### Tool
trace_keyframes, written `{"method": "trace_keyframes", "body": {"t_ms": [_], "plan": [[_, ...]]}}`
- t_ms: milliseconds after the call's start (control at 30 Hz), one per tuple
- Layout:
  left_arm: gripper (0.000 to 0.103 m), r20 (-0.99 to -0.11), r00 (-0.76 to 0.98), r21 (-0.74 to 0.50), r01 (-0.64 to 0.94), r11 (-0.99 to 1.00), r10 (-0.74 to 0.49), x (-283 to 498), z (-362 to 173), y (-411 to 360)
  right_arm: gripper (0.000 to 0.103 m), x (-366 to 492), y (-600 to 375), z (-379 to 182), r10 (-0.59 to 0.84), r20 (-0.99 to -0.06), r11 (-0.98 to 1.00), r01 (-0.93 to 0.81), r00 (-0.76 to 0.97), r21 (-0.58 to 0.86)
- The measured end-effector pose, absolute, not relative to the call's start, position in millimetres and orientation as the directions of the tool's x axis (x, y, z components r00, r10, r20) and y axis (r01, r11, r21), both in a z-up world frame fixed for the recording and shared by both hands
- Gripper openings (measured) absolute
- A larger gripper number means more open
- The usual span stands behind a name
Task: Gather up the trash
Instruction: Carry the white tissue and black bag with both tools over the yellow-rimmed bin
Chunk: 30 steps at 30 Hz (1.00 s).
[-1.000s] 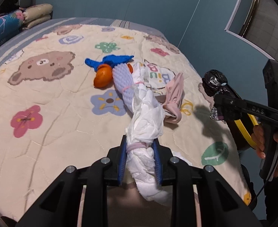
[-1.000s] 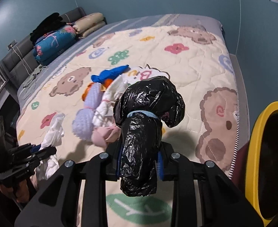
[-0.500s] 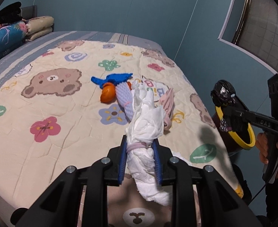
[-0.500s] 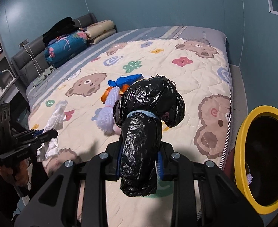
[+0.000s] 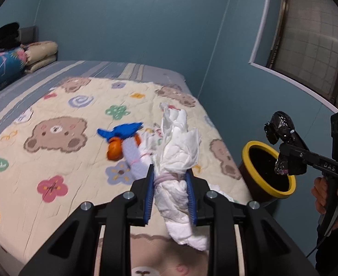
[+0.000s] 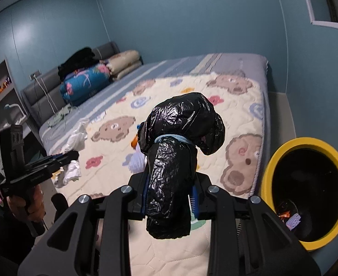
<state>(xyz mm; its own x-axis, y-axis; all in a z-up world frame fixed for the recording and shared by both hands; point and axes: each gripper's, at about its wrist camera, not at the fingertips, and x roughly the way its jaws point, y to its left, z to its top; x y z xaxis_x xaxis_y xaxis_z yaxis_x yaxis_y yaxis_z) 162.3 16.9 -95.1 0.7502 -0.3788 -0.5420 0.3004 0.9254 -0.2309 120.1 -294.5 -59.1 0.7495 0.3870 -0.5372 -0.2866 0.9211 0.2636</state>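
Left tool (image 5: 170,193) clenched on white crumpled bundle (image 5: 180,161), tied with a pink band; right tool (image 6: 169,197) clenched on black bag bundle (image 6: 178,151), blue band at its neck. Both held above the bed's near edge (image 5: 53,207), beside the yellow-rimmed bin (image 6: 307,193). Judged light, soft, compressible (grip at banded waist).

Bed (image 5: 53,161): carries cluster of tied bundles (image 5: 125,142) mid-quilt.
Yellow-rimmed round bin (image 5: 269,172): on floor, just beside bed's right edge.
Left tongs (image 5: 170,191): over bed's near edge, clamping white crumpled tied bundle (image 5: 178,161).
Right tongs (image 6: 169,195): clamping black plastic tied bundle (image 6: 176,151), bin to right.
Folded blankets (image 6: 88,80): at headboard, far left.
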Motion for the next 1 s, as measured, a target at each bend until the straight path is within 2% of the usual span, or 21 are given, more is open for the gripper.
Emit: {"method": "trace_keyframes", "body": {"t_ms": [500,1000], "plan": [[0.023,-0.489,0.715,-0.216,0.456,0.863,-0.500,175,-56,-71,0.027,84,-363,-23,0.280,-0.453,0.951,-0.180,0.846,0.252],[0.023,-0.511,0.640,-0.191,0.566,0.802,-0.574,208,-53,-163,0.027,92,-444,-34,0.171,-0.457,0.954,-0.031,0.873,0.299]]}}
